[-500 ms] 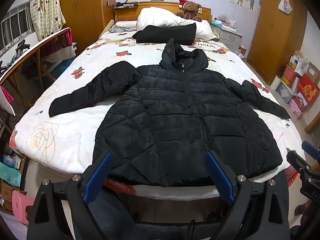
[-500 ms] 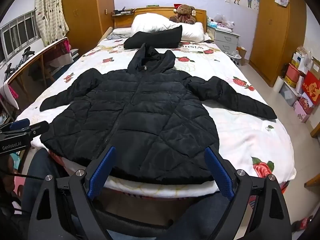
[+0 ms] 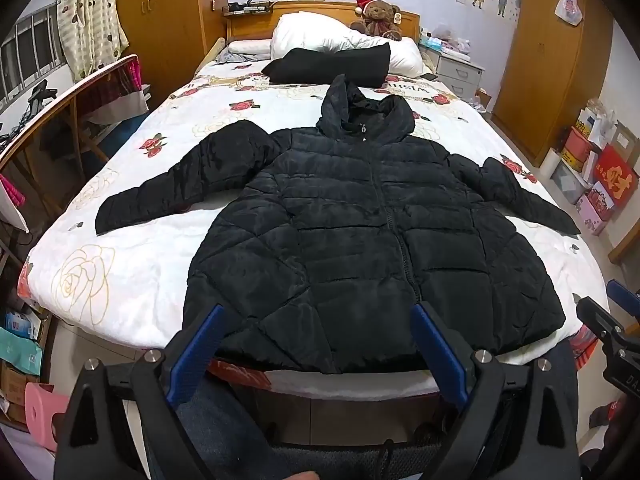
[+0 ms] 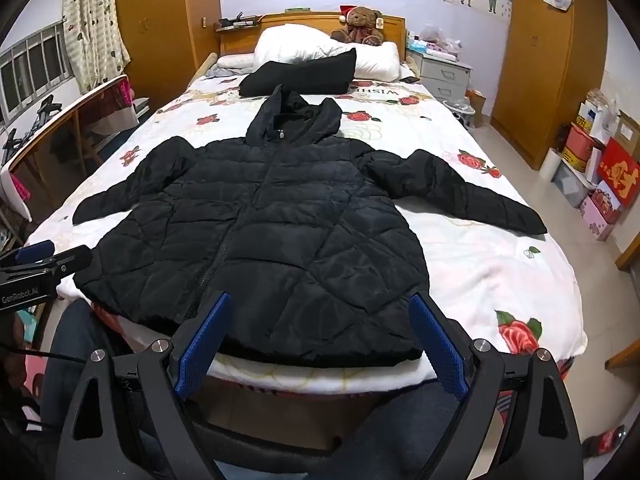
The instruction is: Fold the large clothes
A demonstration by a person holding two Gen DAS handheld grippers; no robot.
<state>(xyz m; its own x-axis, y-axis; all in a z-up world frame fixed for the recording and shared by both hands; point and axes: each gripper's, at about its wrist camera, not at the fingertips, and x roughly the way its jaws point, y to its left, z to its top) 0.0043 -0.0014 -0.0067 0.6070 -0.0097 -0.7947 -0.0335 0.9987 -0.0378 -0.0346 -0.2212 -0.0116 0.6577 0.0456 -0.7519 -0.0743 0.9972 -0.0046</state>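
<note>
A black hooded puffer jacket (image 3: 360, 224) (image 4: 272, 224) lies flat and zipped on the bed, front up, both sleeves spread outward, its hem at the bed's near edge. My left gripper (image 3: 318, 330) hangs open just before the hem, left of the zip's lower end, with nothing between its blue pads. My right gripper (image 4: 320, 316) is open too, over the hem's right part, holding nothing. The left gripper's tip (image 4: 44, 260) shows at the left edge of the right wrist view. The right gripper's tip (image 3: 612, 316) shows at the right edge of the left wrist view.
The bed (image 3: 120, 264) has a white rose-print quilt. A folded black garment (image 3: 332, 66), white pillows (image 3: 320, 34) and a teddy bear (image 3: 378, 16) sit at the headboard. A wooden rail (image 3: 60, 100) runs along the left. Boxes (image 4: 600, 168) crowd the right wall. A person's legs (image 3: 224, 432) are below.
</note>
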